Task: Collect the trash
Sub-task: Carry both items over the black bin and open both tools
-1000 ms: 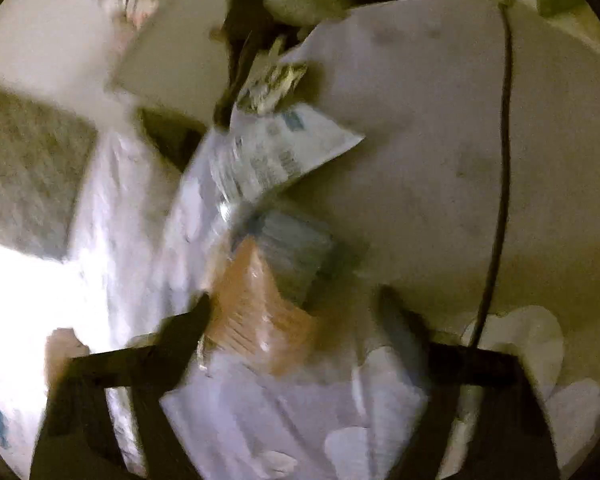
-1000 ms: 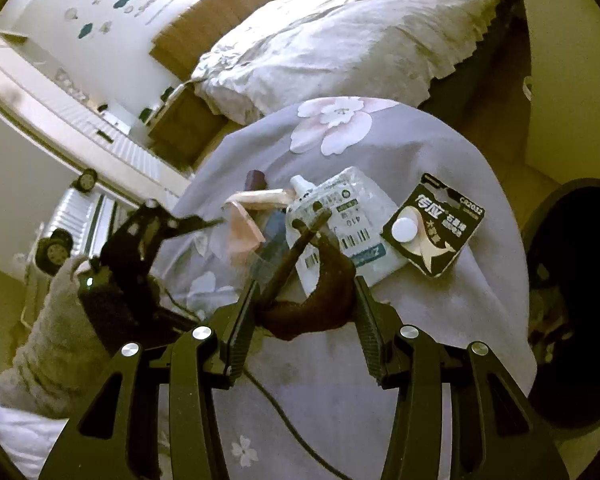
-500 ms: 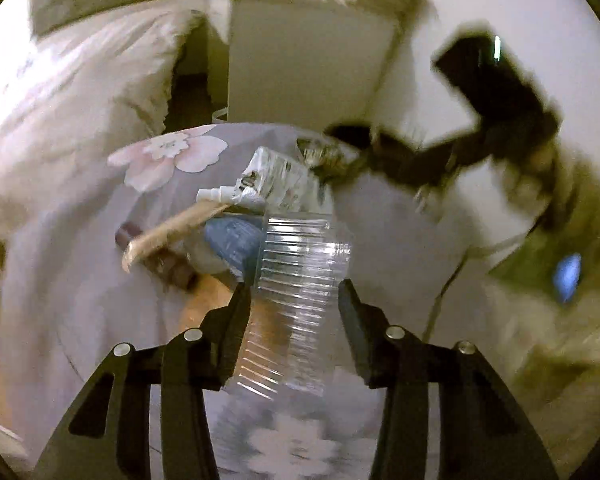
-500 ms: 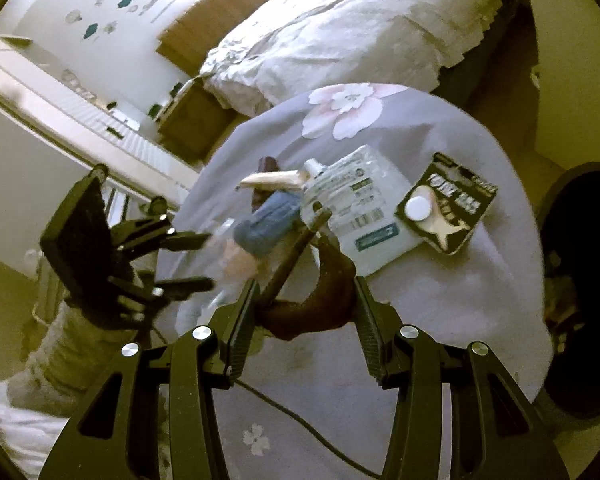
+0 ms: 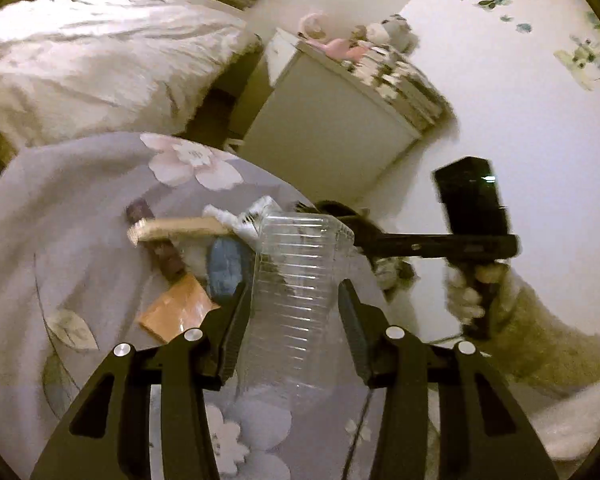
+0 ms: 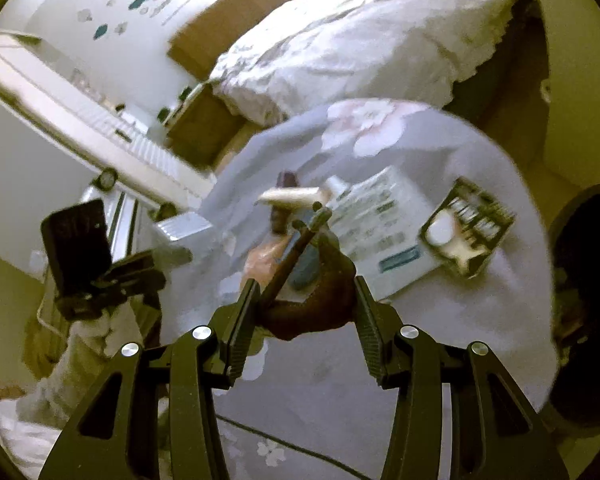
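My left gripper (image 5: 294,292) is shut on a clear ribbed plastic cup (image 5: 300,248) and holds it above the flowered tablecloth (image 5: 60,240). From the right wrist view the same cup (image 6: 184,228) shows at the left, off the table's edge. My right gripper (image 6: 306,284) is shut on a brown banana peel (image 6: 320,300) whose stem sticks up to the left. On the cloth lie an orange packet (image 5: 172,312), a blue wrapper (image 5: 224,268), a beige stick (image 5: 180,228) across a brown tube (image 5: 166,256), a white pouch (image 6: 380,220) and a black battery card (image 6: 468,228).
A black bin (image 6: 588,300) stands beside the table at the right. A bed (image 6: 360,40) with a pale quilt lies behind the table. A white cabinet (image 5: 320,120) stands by the wall. A thin black cable (image 6: 300,448) crosses the near cloth.
My left gripper closed on the clear cup, rolled upright and rose with it off the pile. The right gripper kept its hold on the peel and stayed where it was.
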